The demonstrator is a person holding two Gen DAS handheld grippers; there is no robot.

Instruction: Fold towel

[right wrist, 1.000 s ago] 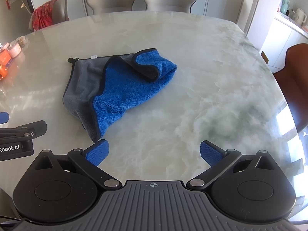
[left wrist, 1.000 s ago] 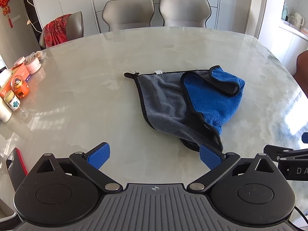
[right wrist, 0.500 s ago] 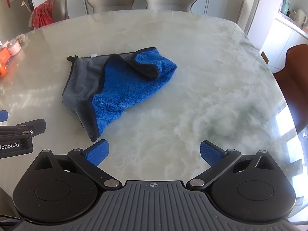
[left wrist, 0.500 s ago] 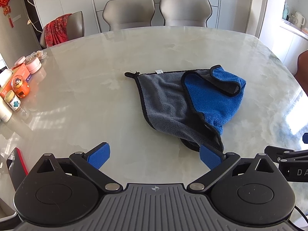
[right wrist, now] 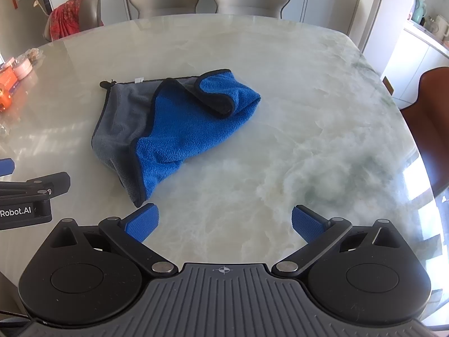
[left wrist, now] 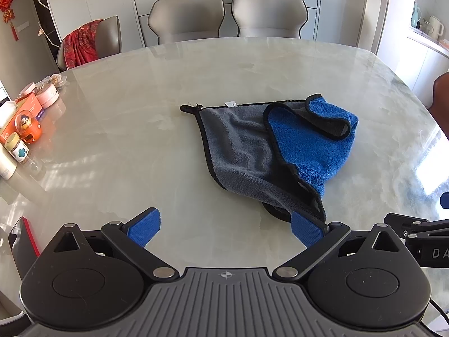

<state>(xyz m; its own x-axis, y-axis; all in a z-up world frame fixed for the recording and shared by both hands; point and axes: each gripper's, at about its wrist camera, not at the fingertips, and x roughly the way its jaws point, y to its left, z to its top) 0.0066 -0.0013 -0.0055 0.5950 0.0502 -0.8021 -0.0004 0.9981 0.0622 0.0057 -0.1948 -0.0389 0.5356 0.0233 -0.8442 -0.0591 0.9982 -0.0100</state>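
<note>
Towel (left wrist: 247, 151) near corner hidden behind left tool (left wrist: 224, 227) right pad. Brown chair (right wrist: 429, 123) cut by frame edge. Label print on counter (left wrist: 112, 140) jars too small.

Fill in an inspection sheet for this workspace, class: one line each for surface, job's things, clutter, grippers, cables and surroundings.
Surface: glossy marble table, sun glare at its right edge.
Job's things: blue-and-grey towel lying crumpled, unfolded, one corner flipped over.
Clutter: orange box, pink tins, jars along the table's left edge.
Grippers: left hand-held gripper open, empty; right hand-held gripper open, empty; both short of the towel.
Cables: thin dark cable beside the left hand-held gripper's body.
Surroundings: beige chairs, red cloth draped over one, cabinets behind.
</note>
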